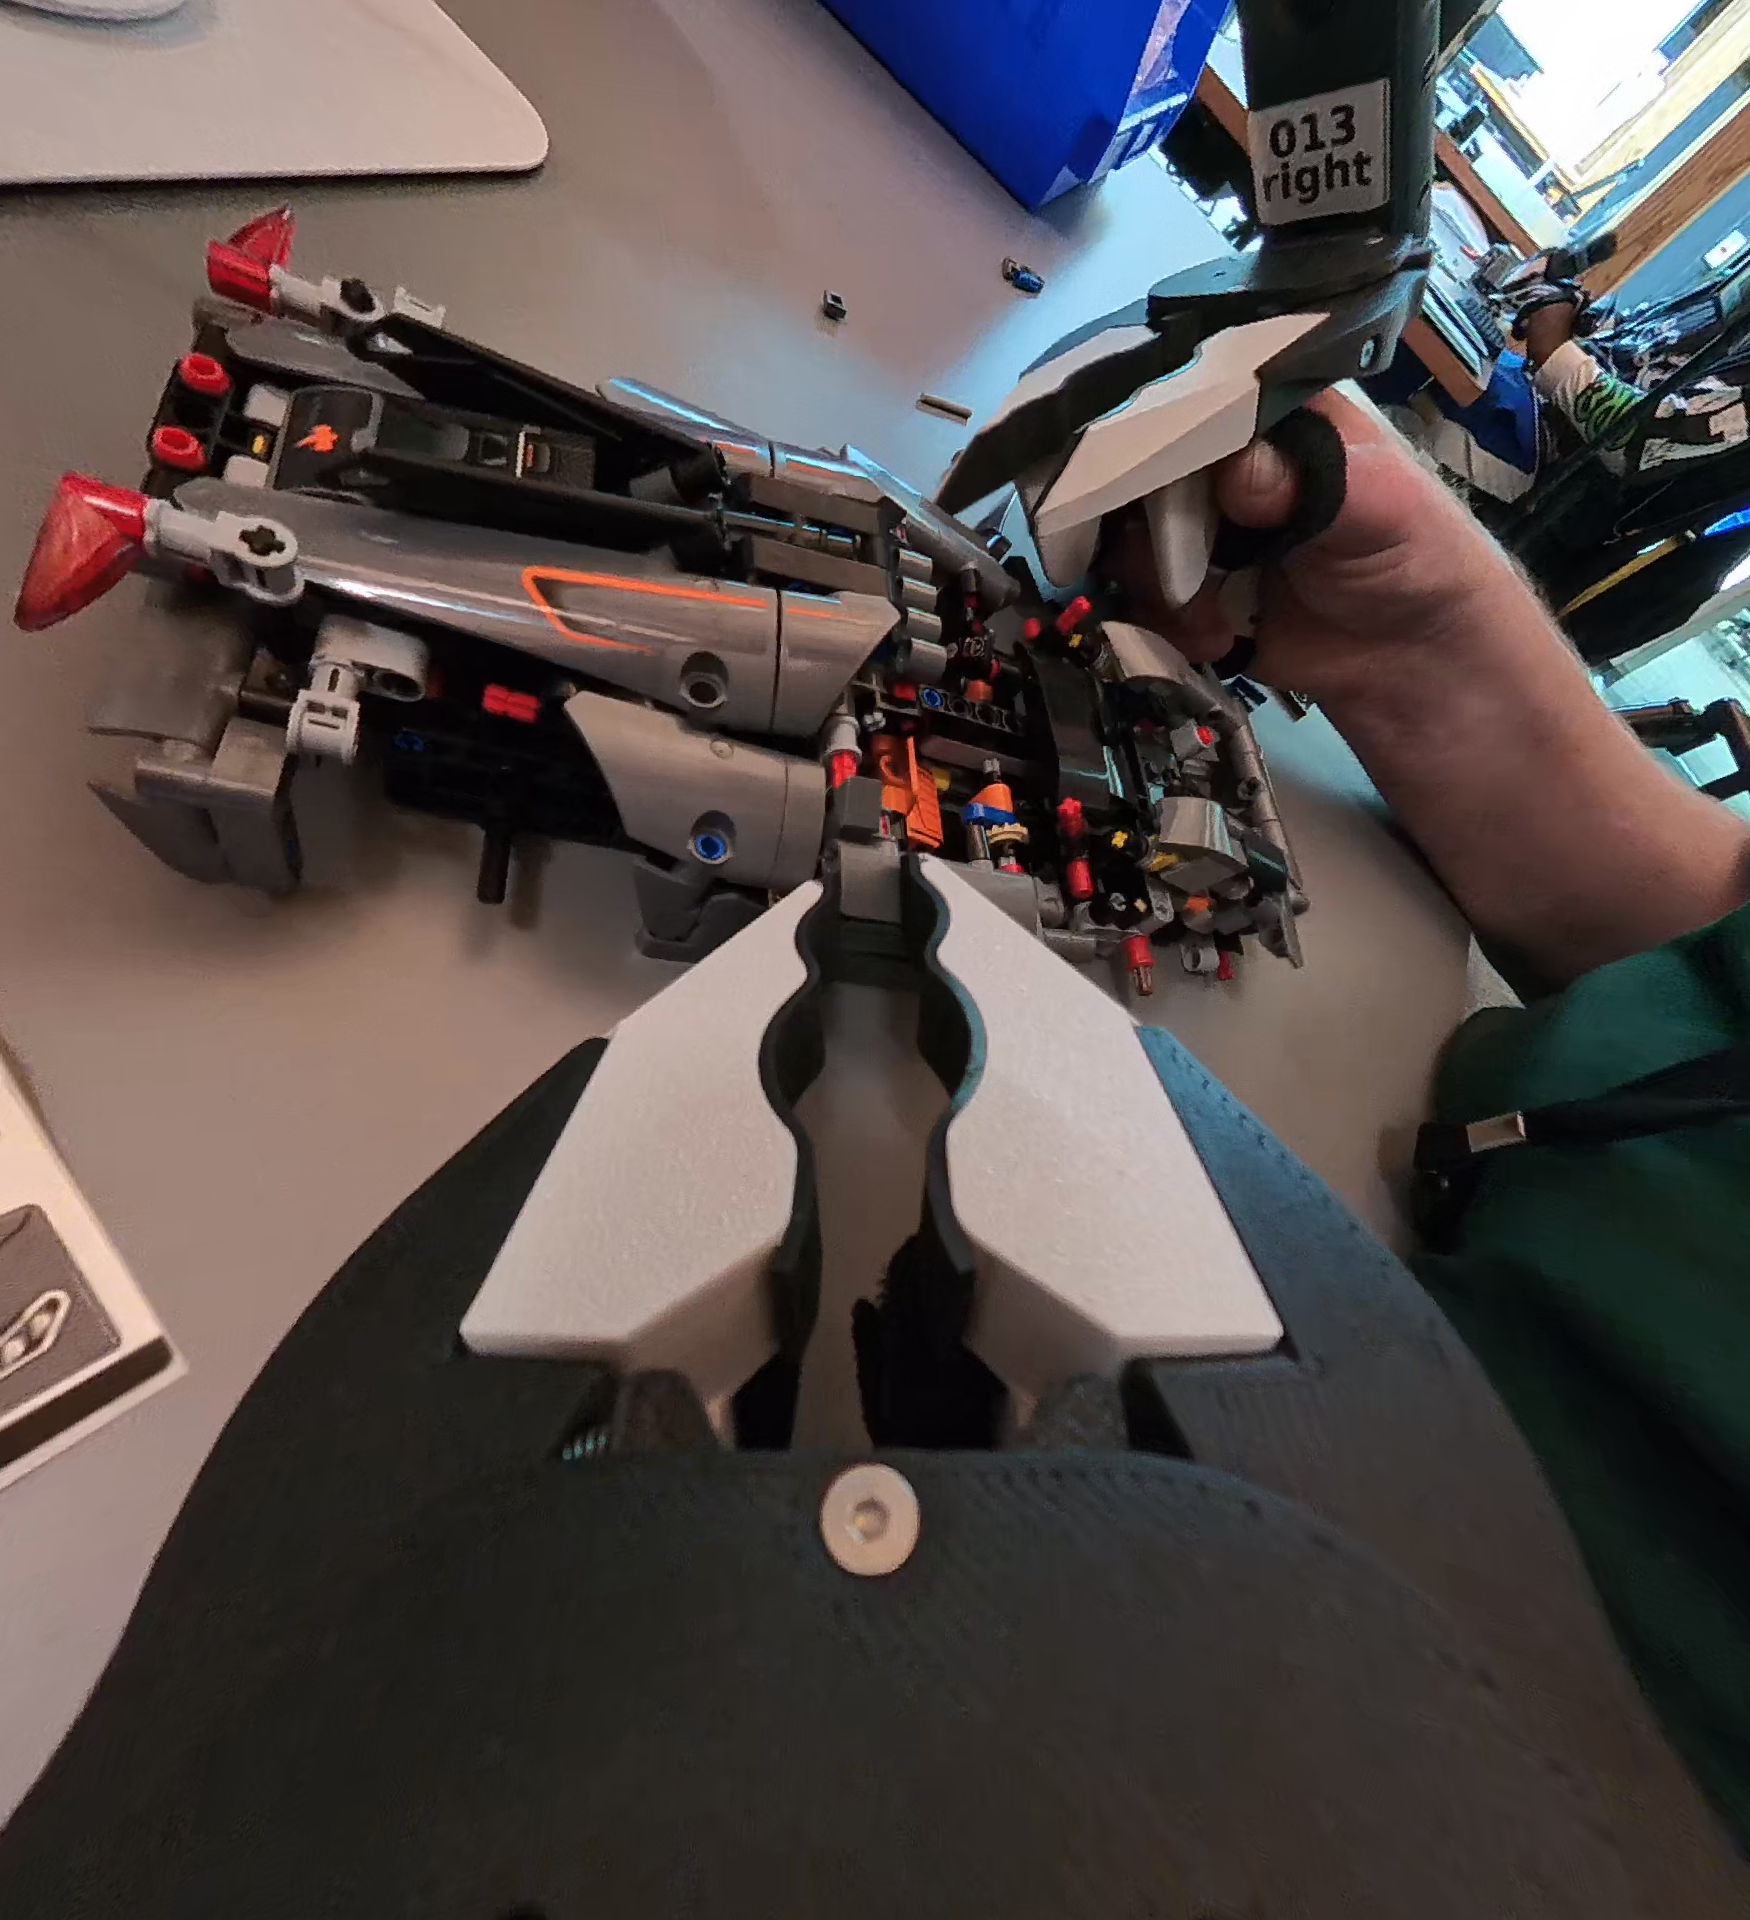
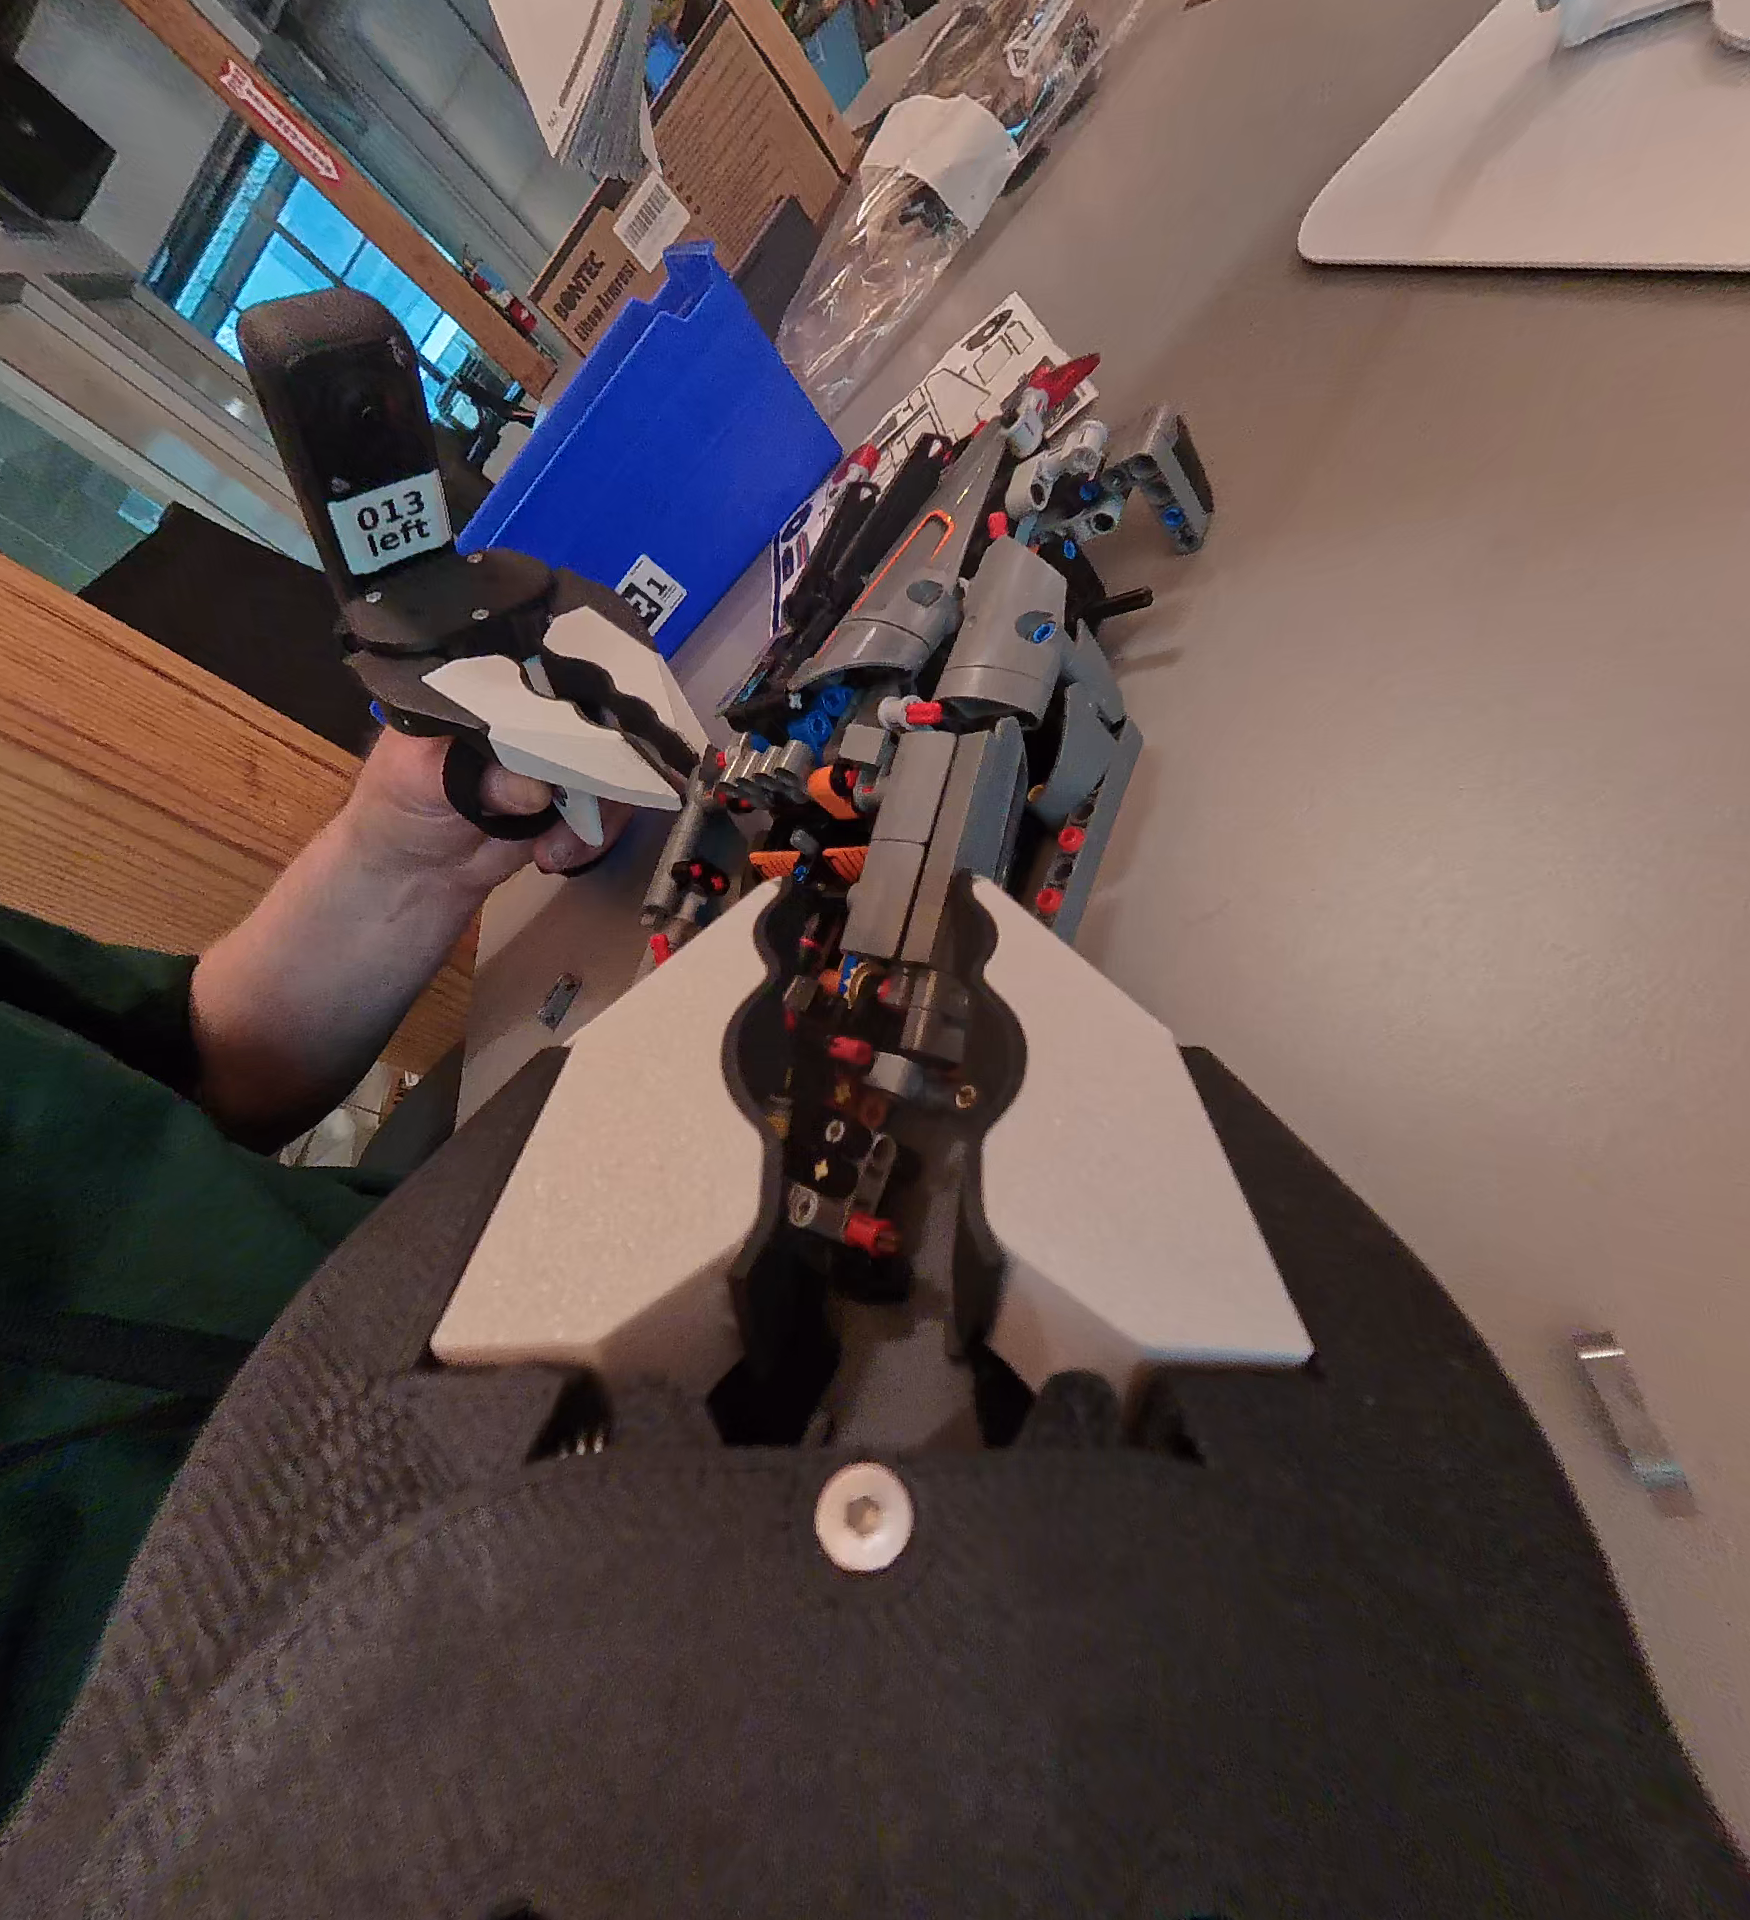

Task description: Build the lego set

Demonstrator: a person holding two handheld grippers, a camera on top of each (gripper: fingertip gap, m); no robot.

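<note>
A half-built grey lego car [image 1: 580, 644] lies on the grey table [image 1: 642, 208], its red tail-light pieces [image 1: 81, 551] at the far left and its open, pin-studded chassis end to the right. Left of the car, an instruction booklet [image 1: 9, 1299] sits at the table edge.

The left gripper [image 1: 869, 914] meets the car's near side, its fingers narrowed onto a small grey block [image 1: 866, 878] of the body beside the orange parts; the white fingertips [image 1: 746, 997] flank that block closely.

Right of the car's middle, the right gripper [image 1: 985, 488], held in a hand [image 1: 1370, 561], comes down on the top of the chassis. In its own view, the right gripper [image 2: 876, 914] stands partly spread, a long dark grey panel [image 2: 918, 852] running between the fingers and touching the right one; whether it is gripped cannot be told. Behind the car stands a blue bin [image 2: 663, 457].
</note>
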